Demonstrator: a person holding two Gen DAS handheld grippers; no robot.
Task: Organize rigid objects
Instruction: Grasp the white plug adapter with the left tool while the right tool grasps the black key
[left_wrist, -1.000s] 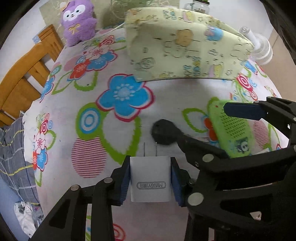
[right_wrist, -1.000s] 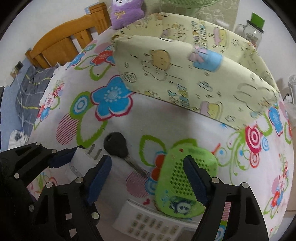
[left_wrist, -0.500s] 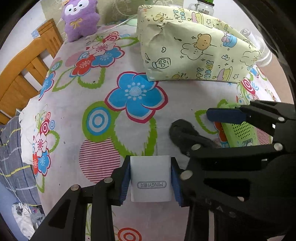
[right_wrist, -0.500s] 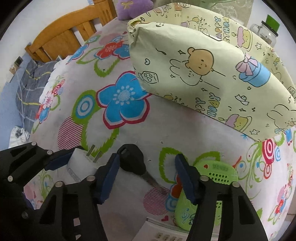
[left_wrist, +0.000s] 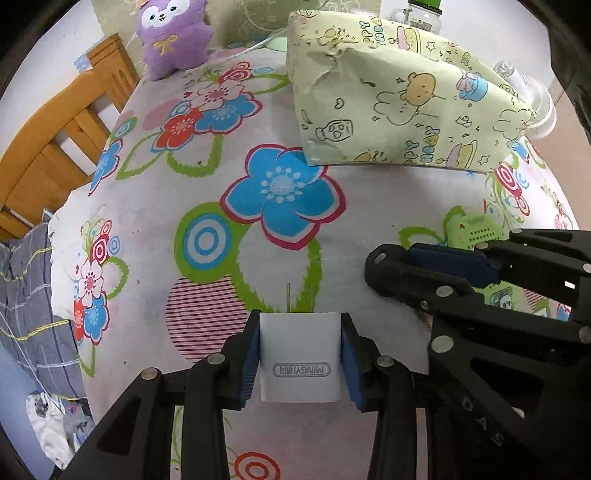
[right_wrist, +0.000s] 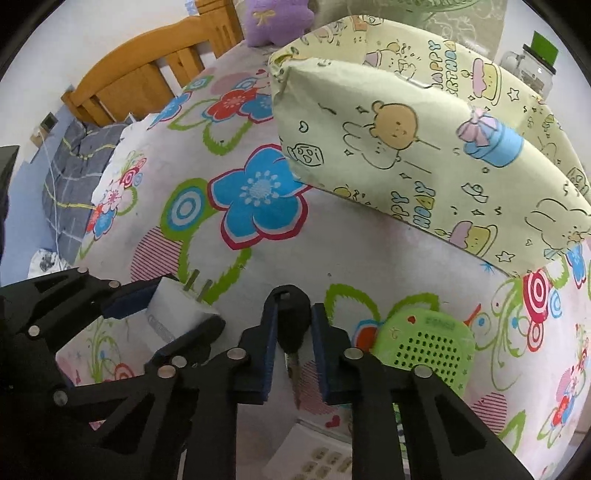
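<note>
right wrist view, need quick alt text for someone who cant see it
The right hand-held gripper has just closed on the black head of a key above a flowered bedsheet. To its left the left hand-held gripper grips a white charger; a green perforated gadget lies to the right, and a cartoon-print box stands behind.

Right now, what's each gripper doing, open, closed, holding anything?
Left gripper: closed on the white charger plug.
Right gripper: jaws have just been closing, now shut on the black key.
</note>
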